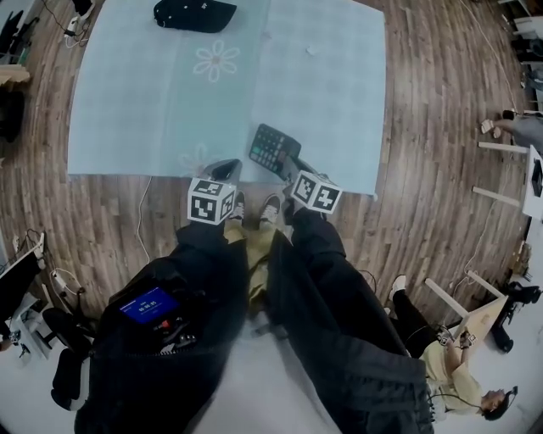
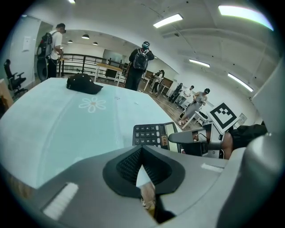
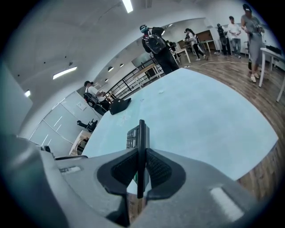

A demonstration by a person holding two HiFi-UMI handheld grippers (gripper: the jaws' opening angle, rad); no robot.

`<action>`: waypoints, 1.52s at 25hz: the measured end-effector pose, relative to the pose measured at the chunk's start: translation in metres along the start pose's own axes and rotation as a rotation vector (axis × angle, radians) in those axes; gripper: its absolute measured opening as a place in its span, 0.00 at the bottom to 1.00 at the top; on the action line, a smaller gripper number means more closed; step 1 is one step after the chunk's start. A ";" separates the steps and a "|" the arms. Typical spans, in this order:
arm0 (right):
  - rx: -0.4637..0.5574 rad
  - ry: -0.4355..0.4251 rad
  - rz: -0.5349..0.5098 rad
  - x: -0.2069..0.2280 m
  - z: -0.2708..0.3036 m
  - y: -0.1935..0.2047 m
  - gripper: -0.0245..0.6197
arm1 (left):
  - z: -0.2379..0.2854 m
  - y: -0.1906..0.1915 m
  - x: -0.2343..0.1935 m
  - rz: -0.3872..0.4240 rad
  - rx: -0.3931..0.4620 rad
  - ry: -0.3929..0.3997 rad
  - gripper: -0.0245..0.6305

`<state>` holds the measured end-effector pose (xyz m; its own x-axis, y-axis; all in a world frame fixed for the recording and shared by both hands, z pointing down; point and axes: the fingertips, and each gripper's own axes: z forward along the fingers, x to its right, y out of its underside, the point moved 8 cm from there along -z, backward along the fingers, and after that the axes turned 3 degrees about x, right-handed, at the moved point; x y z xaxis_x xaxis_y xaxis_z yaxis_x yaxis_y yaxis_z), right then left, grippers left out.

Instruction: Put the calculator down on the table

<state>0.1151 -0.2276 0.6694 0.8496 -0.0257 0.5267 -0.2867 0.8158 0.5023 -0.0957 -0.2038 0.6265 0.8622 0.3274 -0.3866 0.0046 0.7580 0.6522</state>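
Calculator (image 1: 273, 149), one, clamped edge-on in the right hand-held gripper (image 3: 141, 167) at the table's (image 1: 127, 102) near edge; the left hand-held gripper (image 2: 141, 165), just beside, closed and empty. One black cap (image 1: 194, 14) lies well beyond both.

Open-plan office: desks (image 2: 109, 66), strip lights (image 2: 168, 20)

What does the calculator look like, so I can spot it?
Find the big pale blue table. At its near edge, the right hand-held gripper pinches a dark, flat calculator by one end. Unlike the black cap at the far edge, it is a thin slab covered in rows of buttons.
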 end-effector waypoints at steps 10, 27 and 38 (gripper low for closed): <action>-0.040 0.047 0.117 0.022 0.016 0.012 0.12 | 0.001 0.009 0.004 -0.007 -0.034 0.014 0.03; -0.059 0.071 0.204 0.053 0.037 0.019 0.16 | 0.001 0.016 0.001 -0.012 -0.061 0.001 0.03; 0.012 0.074 0.144 0.054 0.038 0.017 0.29 | 0.001 0.015 0.001 0.006 -0.054 0.007 0.03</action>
<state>0.1389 -0.2371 0.7323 0.8297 0.1339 0.5418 -0.4127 0.8008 0.4341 -0.0941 -0.1925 0.6368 0.8588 0.3357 -0.3870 -0.0284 0.7854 0.6184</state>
